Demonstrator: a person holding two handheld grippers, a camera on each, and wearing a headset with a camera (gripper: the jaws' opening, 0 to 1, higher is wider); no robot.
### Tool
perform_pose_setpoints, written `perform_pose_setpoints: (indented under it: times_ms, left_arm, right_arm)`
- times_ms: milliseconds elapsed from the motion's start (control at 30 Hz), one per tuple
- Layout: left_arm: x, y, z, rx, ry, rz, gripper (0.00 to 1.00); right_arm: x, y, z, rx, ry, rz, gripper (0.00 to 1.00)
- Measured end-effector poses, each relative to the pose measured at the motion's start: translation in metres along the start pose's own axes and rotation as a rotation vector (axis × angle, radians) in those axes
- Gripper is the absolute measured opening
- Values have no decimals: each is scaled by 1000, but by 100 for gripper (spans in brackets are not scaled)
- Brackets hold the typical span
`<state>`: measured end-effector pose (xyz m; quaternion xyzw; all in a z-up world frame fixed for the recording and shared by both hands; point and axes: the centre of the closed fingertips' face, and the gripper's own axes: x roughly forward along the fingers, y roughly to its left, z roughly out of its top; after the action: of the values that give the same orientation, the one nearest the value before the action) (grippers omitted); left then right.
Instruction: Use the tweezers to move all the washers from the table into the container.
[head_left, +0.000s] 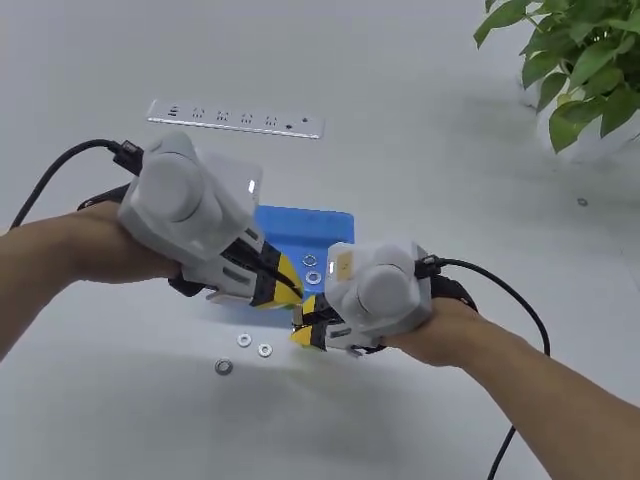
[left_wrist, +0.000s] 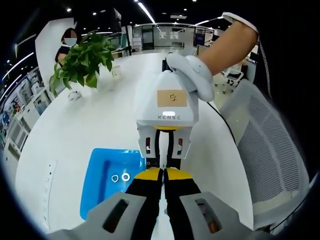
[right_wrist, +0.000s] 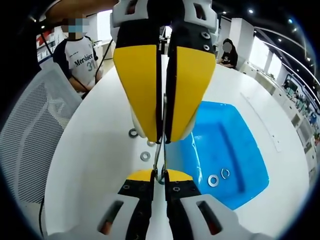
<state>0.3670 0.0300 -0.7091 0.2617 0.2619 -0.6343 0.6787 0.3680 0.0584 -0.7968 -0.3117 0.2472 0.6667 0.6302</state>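
Nearest the person, three loose washers (head_left: 244, 340) are scattered on the white tabletop (head_left: 120, 400), just below and left of the right gripper (head_left: 303, 327). Right above them the two grippers are set nose to nose, with the left gripper (head_left: 285, 283) angled down from the left and the right one coming up from the right. The tweezers (right_wrist: 159, 150) are caught between them, with the long axis lined up along both sets of tongs. One end is clenched in the left tongs and the other is pinched in the right tongs, so both are closed on it. Which end is the pointed one can't be told. The tweezers are held over the strip of tabletop between the loose washers and the blue container (head_left: 300, 228). Just behind the tongs, two more washers (head_left: 309, 262) are seen lying flat inside that container. Farther back a power strip (head_left: 235, 118) is laid flat, and a leafy plant (head_left: 570, 60) is parked at the far right corner.
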Motion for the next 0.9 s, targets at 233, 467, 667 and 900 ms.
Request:
perform_pose_setpoints:
  times_ms: [233,467,667,900]
  left_arm:
    - [-6,-2,8,5,-6,8,5]
    - [-14,-5,17,19,-9,18,5]
    - [-21,-6,26,35,-12,30,5]
    - [-29,-7,36,56,-15,43,5]
  right_arm:
    - [-7,1,6,-13,2,-8,9]
    - [-16,1,14,-24,1,-20,9]
    - [-25,0,21,-27,1,-32,9]
    - [-35,-1,29,-35,-3,-51,9]
